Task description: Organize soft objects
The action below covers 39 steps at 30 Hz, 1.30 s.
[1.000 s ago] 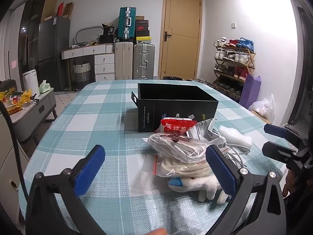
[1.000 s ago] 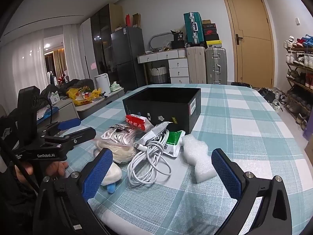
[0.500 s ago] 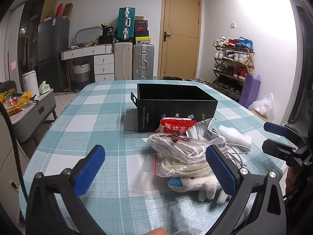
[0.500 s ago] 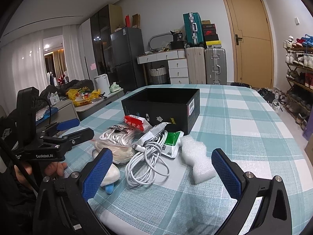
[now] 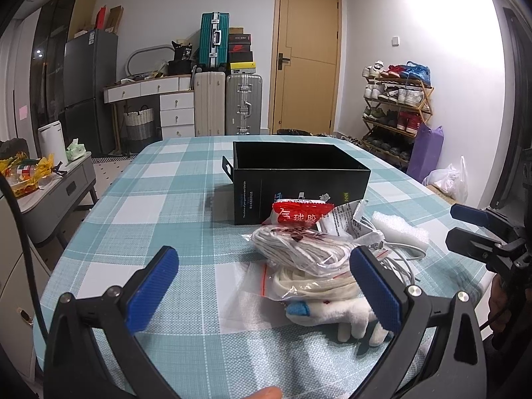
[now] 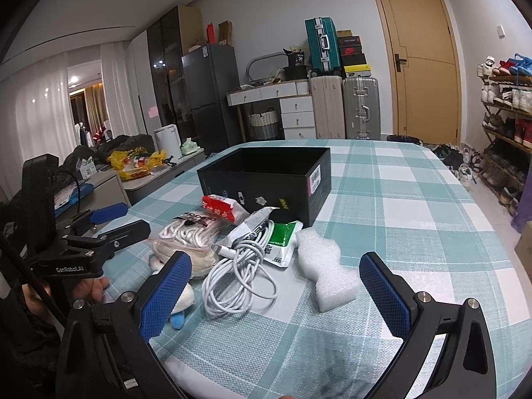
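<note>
On the checked tablecloth [image 6: 399,206]: soft items heaped before your black box [image 6: 266,179].
Left to right: your left gripper [image 5: 262,286], fingers spread wide, holding nothing; bagged rope [image 6: 189,229]; plush toy [image 5: 332,312]; coiled white cable [image 6: 239,279]; foam block [image 6: 327,272]; your right gripper [image 6: 276,296], likewise wide apart and empty.

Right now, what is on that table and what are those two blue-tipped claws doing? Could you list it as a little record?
surface: table with teal checked cloth
container: black box, open top, behind the pile
pile: bagged white cord, red packet, white cable, foam piece, plush toy
left gripper: open, holding nothing
right gripper: open, holding nothing
items in box: none visible
</note>
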{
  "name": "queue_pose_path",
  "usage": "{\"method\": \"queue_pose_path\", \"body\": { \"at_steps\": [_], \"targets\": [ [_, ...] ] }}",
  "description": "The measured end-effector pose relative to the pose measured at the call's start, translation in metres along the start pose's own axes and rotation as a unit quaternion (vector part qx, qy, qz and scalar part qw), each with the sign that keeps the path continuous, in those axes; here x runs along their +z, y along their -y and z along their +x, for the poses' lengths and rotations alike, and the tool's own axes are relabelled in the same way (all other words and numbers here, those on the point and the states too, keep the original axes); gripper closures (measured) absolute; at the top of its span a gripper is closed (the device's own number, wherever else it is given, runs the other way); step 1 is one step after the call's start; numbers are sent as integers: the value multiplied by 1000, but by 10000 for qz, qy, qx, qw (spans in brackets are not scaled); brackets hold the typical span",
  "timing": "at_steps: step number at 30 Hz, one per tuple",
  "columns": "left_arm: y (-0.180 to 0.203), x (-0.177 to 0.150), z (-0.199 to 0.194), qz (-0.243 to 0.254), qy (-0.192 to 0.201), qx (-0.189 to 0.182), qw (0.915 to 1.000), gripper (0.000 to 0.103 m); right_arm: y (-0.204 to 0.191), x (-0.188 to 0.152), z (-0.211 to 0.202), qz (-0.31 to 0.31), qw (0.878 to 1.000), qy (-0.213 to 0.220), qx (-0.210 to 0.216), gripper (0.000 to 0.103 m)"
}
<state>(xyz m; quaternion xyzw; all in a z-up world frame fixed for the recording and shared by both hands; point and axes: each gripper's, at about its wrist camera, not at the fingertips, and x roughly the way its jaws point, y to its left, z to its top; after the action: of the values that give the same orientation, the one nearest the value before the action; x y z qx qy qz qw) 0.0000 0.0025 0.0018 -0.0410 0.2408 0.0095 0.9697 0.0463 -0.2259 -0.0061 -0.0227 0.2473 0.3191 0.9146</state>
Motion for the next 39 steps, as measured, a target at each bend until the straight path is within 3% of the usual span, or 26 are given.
{"method": "queue_pose_path", "body": {
  "at_steps": [24, 36, 39],
  "targets": [
    [0, 28, -2, 128, -21, -101, 9999, 0, 10, 24, -12, -73, 9991, 89, -408, 0],
    [1, 42, 20, 105, -257, -142, 9995, 0, 34, 31, 22, 281, 9964, -598, -524, 1],
    [0, 42, 25, 112, -316, -118, 9994, 0, 38, 29, 34, 325, 9942, -836, -591, 8]
  ]
}}
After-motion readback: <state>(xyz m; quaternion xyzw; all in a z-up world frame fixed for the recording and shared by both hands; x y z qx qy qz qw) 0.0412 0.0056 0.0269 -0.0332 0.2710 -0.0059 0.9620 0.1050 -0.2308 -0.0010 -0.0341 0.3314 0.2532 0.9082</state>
